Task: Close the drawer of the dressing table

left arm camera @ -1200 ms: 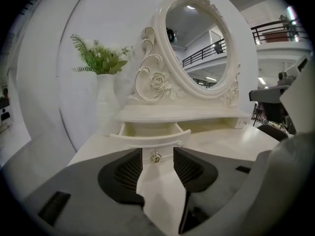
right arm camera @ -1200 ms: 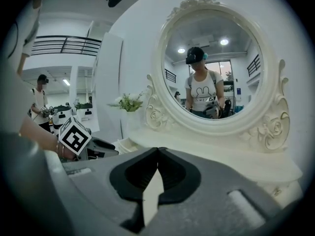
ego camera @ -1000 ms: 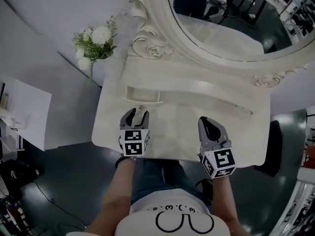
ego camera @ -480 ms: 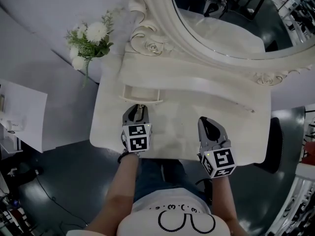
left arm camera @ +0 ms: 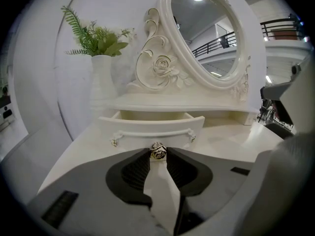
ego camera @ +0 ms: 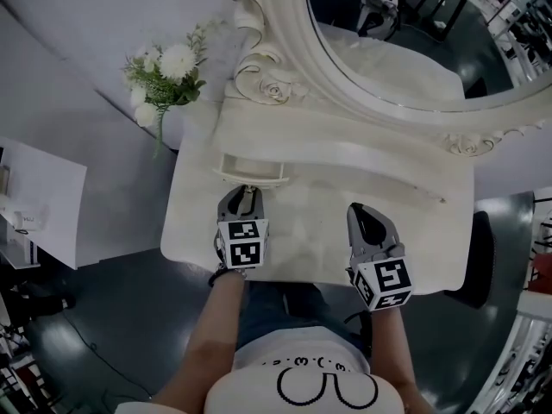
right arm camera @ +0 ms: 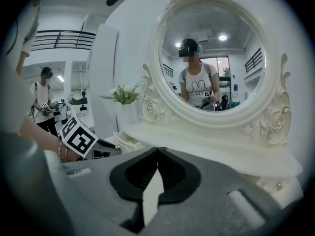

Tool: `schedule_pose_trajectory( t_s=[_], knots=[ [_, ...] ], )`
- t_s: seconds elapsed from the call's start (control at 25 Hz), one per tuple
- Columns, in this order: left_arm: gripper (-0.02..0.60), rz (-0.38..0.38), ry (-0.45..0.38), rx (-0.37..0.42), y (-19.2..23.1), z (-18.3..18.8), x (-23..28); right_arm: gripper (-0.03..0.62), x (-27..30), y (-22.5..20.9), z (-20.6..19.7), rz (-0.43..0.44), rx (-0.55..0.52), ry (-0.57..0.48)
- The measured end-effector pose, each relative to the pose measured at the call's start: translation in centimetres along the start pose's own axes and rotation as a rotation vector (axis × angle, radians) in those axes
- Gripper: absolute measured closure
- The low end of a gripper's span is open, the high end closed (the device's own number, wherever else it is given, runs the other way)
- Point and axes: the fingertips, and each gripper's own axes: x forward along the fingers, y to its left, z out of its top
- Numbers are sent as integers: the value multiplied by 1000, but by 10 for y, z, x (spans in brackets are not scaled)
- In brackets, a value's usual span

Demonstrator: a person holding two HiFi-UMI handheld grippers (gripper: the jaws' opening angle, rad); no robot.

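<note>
Head view shows the person's two forearms reaching out over the near edge of the dressing table [ego camera: 310, 231], one gripper in each hand. The right gripper [ego camera: 357, 211] hangs above the bare top on the right; in its own view the jaws are pressed together with nothing between them, and it plays no part for now.

The left gripper [ego camera: 247, 189] is the working one. Its jaws are closed on the small metal knob [left arm camera: 158, 151] at the middle of the drawer [left arm camera: 150, 128] front, pinching it at the very tips. Over the last second this gripper has crept slightly forward and its marker cube has squared up to the drawer face, where before it sat a little askew.

The drawer itself has not visibly gone in: it stands out from under the raised shelf about as far as it did a second ago, its pale hollow open to view.

That suggests the hold and alignment are settled and the push is only starting. A straight shove along the drawer's run should seat it.

Behind stand the oval mirror [ego camera: 414, 50] and, far left, flowers [ego camera: 168, 76] in a white vase [left arm camera: 102, 82].
</note>
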Motion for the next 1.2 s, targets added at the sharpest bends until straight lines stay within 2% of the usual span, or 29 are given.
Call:
schedule_pose_trajectory(
  t_s=[0.68, 1.2],
  knots=[
    [477, -12, 14, 13, 3, 20, 19, 594, -2, -13, 5, -33, 1, -5],
    [477, -21, 48, 2, 3, 20, 36, 594, 2, -19, 6, -33, 1, 3]
  ],
)
